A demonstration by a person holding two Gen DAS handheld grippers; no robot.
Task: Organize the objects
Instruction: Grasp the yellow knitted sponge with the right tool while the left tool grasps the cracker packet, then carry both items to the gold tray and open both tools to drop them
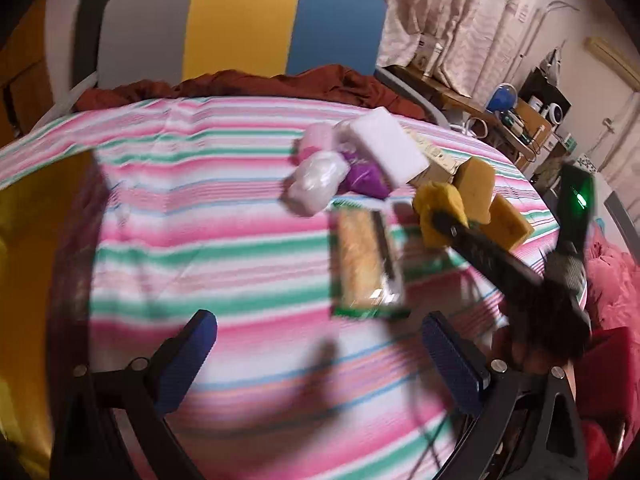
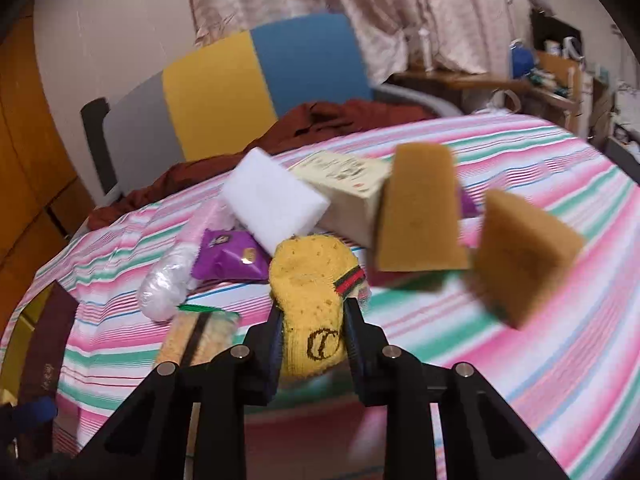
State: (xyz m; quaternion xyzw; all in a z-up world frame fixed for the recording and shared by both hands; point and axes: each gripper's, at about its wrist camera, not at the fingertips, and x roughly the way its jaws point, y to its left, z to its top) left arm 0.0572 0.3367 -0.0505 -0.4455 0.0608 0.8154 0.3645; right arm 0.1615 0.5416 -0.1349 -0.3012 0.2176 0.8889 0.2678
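Two grippers are working over a bed covered in a pink, green and white striped sheet (image 1: 200,208). Nearest in the right wrist view, the right gripper (image 2: 313,332) is pinching a yellow sock (image 2: 310,300) between its pads; the sock is bulging upward toward twelve o'clock, its red and green band showing at the right finger. The left wrist view is showing the same grip from the side: the right gripper (image 1: 440,220) is reaching in from four o'clock with the sock (image 1: 438,216) bunched at its tip. The left gripper (image 1: 320,360) is hanging with its jaws wide apart and nothing between them, over bare sheet.

Just beyond it, toward twelve o'clock, a clear-wrapped packet of biscuits (image 1: 366,264) is lying flat; the right view is catching only its upper part, at nine o'clock of the sock. Farther on, a clear plastic bundle (image 2: 164,288), a purple snack pack (image 2: 228,258), a white sponge block (image 2: 276,200) and a cream carton (image 2: 348,188) are crowding together. Two tan sponge wedges (image 2: 420,216) are standing at one to two o'clock of the sock, the second (image 2: 524,256) slightly apart.

Farthest off, a rust-red cloth (image 1: 248,84) is lying against a grey, yellow and blue headboard (image 1: 240,20). Only the left view is showing the green light on the right gripper's handle (image 1: 581,201).
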